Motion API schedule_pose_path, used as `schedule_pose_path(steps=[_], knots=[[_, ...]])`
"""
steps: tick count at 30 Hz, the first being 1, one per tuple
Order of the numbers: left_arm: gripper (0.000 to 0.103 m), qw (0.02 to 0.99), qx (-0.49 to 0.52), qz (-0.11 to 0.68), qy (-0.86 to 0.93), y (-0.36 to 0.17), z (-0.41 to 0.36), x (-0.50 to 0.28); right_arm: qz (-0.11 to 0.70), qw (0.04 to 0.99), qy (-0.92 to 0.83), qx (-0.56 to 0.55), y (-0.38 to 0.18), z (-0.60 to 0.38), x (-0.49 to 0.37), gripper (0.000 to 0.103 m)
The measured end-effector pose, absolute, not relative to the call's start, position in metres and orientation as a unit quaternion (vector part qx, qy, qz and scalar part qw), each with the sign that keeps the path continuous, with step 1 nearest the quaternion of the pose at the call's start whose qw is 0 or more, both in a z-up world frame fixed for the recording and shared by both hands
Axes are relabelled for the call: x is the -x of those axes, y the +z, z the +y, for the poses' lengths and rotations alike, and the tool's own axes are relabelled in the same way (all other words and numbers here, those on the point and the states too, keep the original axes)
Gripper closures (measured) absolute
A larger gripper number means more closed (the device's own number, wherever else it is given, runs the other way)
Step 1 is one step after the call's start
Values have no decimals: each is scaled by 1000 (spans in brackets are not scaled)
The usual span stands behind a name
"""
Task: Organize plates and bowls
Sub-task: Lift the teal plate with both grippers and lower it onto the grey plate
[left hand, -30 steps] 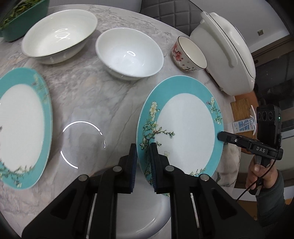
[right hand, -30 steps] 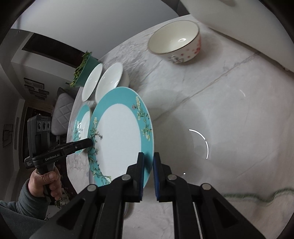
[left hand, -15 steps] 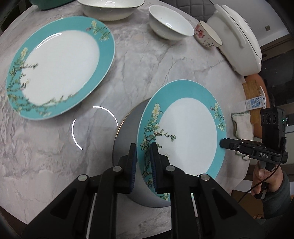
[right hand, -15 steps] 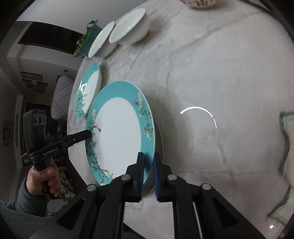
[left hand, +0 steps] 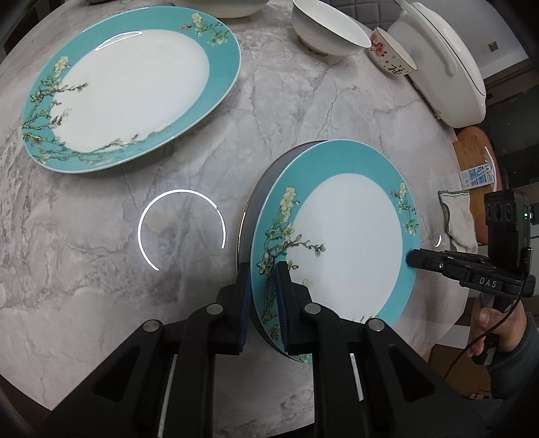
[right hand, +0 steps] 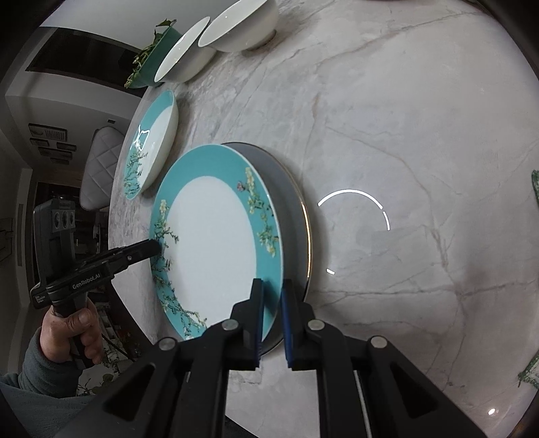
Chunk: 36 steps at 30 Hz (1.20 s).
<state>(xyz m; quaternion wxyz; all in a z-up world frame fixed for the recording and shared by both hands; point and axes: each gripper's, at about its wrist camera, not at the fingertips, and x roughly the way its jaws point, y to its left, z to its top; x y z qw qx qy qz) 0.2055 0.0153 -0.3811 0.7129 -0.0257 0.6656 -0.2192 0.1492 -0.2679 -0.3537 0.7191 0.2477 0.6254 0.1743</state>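
Note:
A teal-rimmed floral plate [left hand: 347,236] is held between both grippers above the marble table [left hand: 101,269]. My left gripper [left hand: 262,269] is shut on its near rim. My right gripper [right hand: 271,286] is shut on the opposite rim, and it shows in the left wrist view [left hand: 409,259] at the plate's right edge. The plate shows in the right wrist view [right hand: 212,242] too. A second teal plate [left hand: 131,84] lies flat on the table to the left, also seen in the right wrist view [right hand: 151,145]. A white bowl [left hand: 323,30] and a small floral bowl [left hand: 390,57] stand behind.
A white lidded pot [left hand: 444,67] stands at the back right. Two white bowls [right hand: 215,37] and a green planter [right hand: 148,60] sit at the far side. A cloth [left hand: 454,215] and a wooden board [left hand: 475,158] lie at the table's right edge.
Both grippers have carried the held plate toward the flat plate on the left, which now looks closer and larger. The bowls have slid toward the top edge of view.

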Motion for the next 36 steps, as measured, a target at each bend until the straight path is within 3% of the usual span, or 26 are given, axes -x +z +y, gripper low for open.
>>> schedule_pose_path(steps=[13,21,27,36], knots=[[88,742,-82,636,-196,-376,-13,-198,611,755,150,-187,-345,-259,-135,89],[87,747,-90,629,-197,-375,-14,-197,599,776,144,-134,-340,-249,-130,86],[87,749,-92,627,-197,-375,-15,-197,586,798,137,-5,-333,-218,-125,73],[86,750,-84,625,-198,-375,-15,-197,570,806,124,103,-334,-193,-116,58]])
